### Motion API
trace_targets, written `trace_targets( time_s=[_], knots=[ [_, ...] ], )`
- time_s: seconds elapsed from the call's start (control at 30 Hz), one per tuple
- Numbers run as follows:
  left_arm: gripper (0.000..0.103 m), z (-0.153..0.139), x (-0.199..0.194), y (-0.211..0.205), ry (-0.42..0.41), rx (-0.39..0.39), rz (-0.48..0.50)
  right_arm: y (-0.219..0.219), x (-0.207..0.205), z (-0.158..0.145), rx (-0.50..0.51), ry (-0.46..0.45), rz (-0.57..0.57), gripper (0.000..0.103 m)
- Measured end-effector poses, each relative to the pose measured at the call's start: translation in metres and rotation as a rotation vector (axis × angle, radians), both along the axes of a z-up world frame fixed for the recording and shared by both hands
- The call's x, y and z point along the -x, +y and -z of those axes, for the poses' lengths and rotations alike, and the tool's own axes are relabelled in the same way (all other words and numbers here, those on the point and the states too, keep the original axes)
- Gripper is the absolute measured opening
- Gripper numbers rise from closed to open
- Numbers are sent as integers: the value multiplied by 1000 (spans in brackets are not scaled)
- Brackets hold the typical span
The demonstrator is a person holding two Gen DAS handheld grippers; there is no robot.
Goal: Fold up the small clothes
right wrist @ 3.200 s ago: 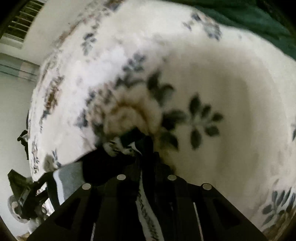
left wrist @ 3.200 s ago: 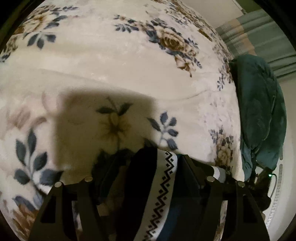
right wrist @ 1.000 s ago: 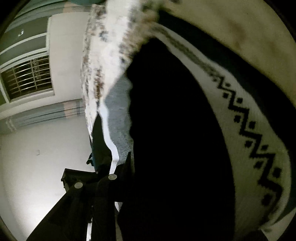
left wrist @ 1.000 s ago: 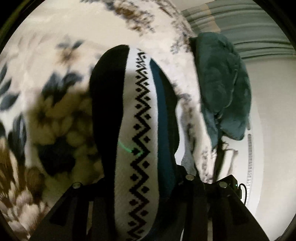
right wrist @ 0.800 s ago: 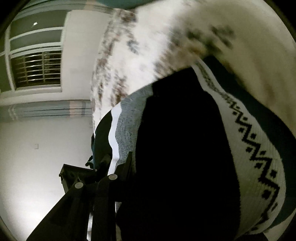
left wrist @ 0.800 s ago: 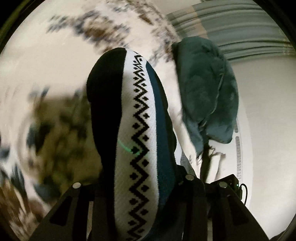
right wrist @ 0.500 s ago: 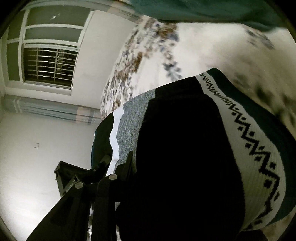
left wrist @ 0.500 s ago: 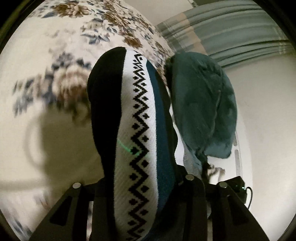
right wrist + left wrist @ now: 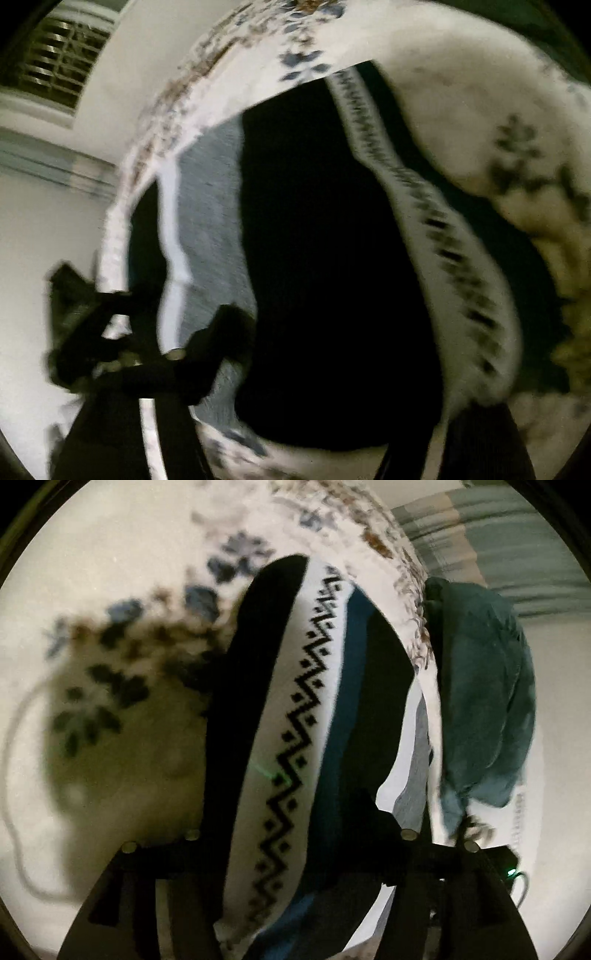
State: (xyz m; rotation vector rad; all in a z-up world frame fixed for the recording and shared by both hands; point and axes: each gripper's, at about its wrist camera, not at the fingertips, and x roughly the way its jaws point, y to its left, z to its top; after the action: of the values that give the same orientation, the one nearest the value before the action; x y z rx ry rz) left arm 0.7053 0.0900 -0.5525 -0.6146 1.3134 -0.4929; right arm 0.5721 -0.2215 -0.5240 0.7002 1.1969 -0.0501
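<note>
The left gripper (image 9: 295, 834) has its fingers clenched on a sock (image 9: 295, 716), black at the toe, then a white band with a black zigzag, then teal, black, white and grey stripes running off to the right. The sock stands up from the fingers and is held above a bed covered by a cream blanket (image 9: 122, 554) printed with blue and brown flowers, its shadow falling on the blanket to the left. A dark green cloth (image 9: 487, 701) lies heaped at the bed's right edge, with striped curtains (image 9: 509, 535) behind it. From the right wrist, the same sock (image 9: 325, 258) fills the view; the right gripper (image 9: 295, 413) is mostly hidden behind it, so I cannot tell how its fingers stand. A barred window (image 9: 59, 62) shows at upper left. Both views are blurred.
</note>
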Motion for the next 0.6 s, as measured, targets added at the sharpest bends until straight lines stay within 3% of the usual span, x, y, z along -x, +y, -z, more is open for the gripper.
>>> trace_targets(
  time_s=[0.03,0.07,0.1,0.17,0.23,0.27,0.4,0.6],
  knots=[
    [59,-11,8,-5,-39,-61,-1,-2,4,-3,45,22,0,78],
    [68,-18,13,-9,-59,-115,-3,-4,4,-6,102,46,-2,81],
    [71,-26,16,-14,-87,-179,-7,-5,4,-11,159,67,-11,84],
    [72,-42,33,-23,-143,-282,-13,-2,7,-22,271,98,-41,93],
    [86,-55,49,-29,-186,-373,-17,-1,18,-28,372,118,-57,101],
    [99,-59,55,-28,-201,-396,-18,-1,22,-35,418,119,-52,103],
    [101,-86,82,-31,-266,-506,-38,0,37,-65,530,115,-28,103],
    [101,-132,114,-32,-275,-559,-52,9,63,-131,626,74,-41,103]
  ],
)
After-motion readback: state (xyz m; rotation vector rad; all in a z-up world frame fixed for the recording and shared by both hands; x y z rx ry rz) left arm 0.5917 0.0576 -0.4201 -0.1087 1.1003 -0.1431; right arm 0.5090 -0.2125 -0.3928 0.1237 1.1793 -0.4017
